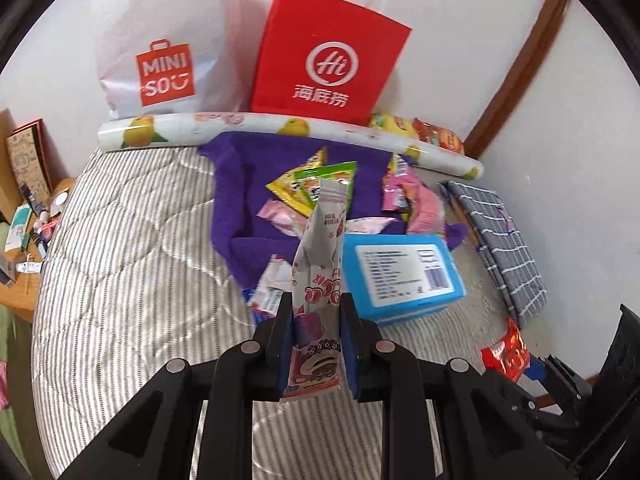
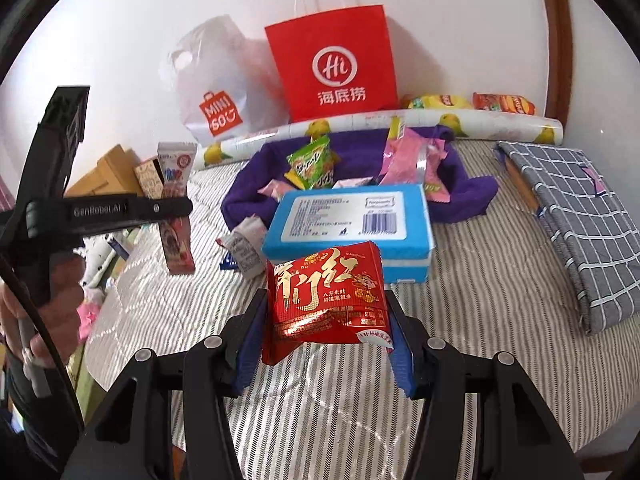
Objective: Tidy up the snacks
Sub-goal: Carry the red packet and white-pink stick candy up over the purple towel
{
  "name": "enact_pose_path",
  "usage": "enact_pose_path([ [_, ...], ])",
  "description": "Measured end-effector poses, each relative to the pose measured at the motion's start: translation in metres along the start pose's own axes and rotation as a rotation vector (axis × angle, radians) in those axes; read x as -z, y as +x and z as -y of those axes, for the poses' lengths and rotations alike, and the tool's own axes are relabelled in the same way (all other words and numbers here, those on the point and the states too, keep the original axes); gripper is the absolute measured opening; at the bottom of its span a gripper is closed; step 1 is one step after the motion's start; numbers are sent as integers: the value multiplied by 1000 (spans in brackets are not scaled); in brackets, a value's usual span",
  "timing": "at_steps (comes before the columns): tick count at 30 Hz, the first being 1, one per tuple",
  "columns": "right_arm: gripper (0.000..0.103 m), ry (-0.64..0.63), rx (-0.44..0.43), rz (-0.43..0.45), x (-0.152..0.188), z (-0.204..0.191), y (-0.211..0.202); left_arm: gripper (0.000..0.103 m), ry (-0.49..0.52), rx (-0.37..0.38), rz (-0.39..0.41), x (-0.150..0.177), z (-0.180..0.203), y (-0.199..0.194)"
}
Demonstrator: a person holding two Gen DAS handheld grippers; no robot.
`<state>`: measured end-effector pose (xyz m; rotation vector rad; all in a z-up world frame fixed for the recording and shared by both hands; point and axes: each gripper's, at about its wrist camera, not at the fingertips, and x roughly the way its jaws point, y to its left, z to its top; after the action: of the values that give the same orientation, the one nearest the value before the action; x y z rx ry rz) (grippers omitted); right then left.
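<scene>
My left gripper is shut on a tall white and pink snack packet, held upright above the striped bed; gripper and packet also show at the left of the right wrist view. My right gripper is shut on a red foil snack packet, which also shows at the lower right of the left wrist view. A purple cloth holds green and yellow packets and pink packets. A blue box lies in front of it.
A red paper bag and a white MINISO bag stand against the wall behind a lemon-print roll. Chip bags lie at the back right. A grey checked folded cloth lies right. A cluttered side table stands left.
</scene>
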<state>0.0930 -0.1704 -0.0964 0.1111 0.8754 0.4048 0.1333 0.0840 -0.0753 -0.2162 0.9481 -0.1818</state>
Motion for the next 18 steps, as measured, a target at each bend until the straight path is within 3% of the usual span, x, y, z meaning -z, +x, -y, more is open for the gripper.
enact_pose_path([
  [18, 54, 40, 23, 37, -24, 30, -3, 21, 21, 11, -3, -18, 19, 12],
])
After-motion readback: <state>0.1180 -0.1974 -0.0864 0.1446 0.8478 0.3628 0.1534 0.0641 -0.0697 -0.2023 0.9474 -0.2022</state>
